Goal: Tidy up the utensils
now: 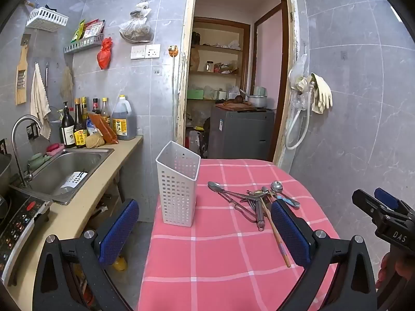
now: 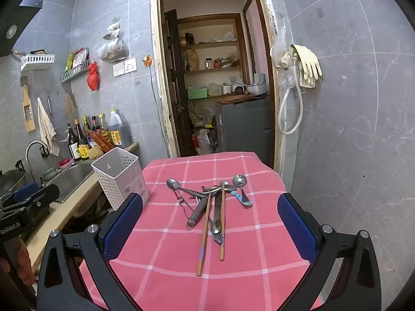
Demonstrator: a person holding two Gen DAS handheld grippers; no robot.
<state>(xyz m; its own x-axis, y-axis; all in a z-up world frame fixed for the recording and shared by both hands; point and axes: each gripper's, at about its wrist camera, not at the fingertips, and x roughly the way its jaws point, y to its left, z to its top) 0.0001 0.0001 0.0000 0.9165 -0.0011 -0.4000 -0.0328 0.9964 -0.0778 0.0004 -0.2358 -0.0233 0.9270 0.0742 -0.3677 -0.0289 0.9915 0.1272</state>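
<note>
Both the left gripper (image 1: 205,229) and right gripper (image 2: 210,229) hang with jaws spread wide, grasping nothing; the utensil pile (image 2: 210,207) lies mid-table toward the far edge, spoons, chopsticks, perhaps a peeler; the white perforated holder (image 1: 179,186) stands upright at the table's left edge.

"DAS" stands in pale letters on the black body of the right gripper (image 1: 389,208) at the right edge of the left view, and "GenRobot.AI" on the left gripper (image 2: 24,202) at the left edge of the right view; bottle labels are too small to read.
</note>
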